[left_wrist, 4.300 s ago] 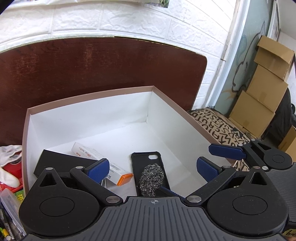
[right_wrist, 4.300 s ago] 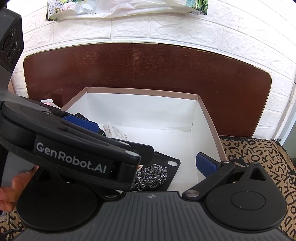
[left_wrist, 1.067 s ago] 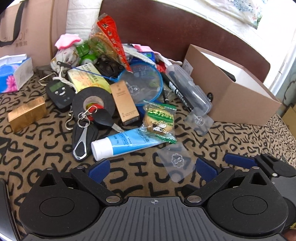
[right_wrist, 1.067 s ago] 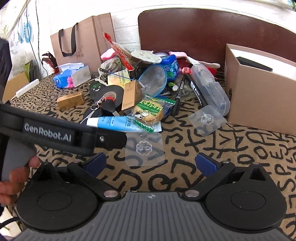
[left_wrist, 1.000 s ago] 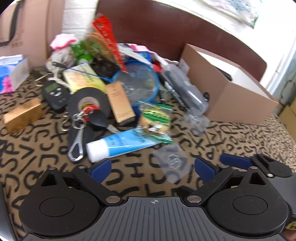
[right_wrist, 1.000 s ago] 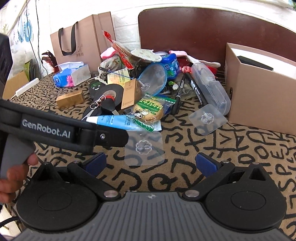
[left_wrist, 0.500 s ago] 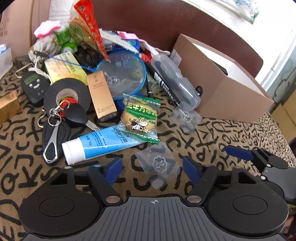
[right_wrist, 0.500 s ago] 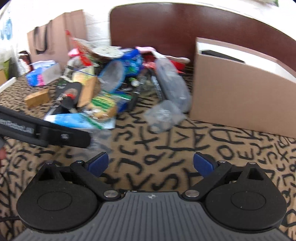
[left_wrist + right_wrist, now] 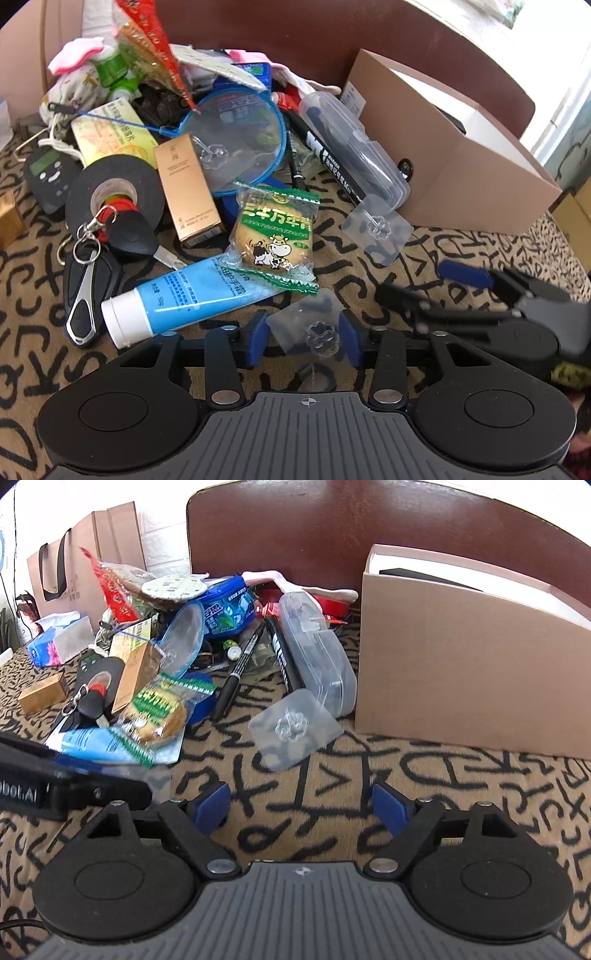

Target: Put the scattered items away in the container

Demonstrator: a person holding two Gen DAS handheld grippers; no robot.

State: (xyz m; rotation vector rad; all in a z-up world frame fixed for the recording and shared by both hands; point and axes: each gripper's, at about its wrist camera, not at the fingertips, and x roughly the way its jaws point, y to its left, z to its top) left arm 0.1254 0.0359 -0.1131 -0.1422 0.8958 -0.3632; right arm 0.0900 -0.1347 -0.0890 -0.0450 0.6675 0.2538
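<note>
Clear adhesive hook (image 9: 314, 330) lies flat between the left tool's (image 9: 303, 338) narrowed pads, so press low and pinch its edges; right tool (image 9: 301, 805) gapes wide, empty.

Both of my feeds are bright with daylight. In the left wrist view it pours in from the upper right, beyond the cardboard box (image 9: 458, 162), washing that corner nearly white. The right gripper (image 9: 461, 295), off to the right of my left tongs, is smeared by motion blur. In the right wrist view, the snack packet (image 9: 159, 709) to the front left is blurred. Fisheye bending curves both frames, with dark corners.
</note>
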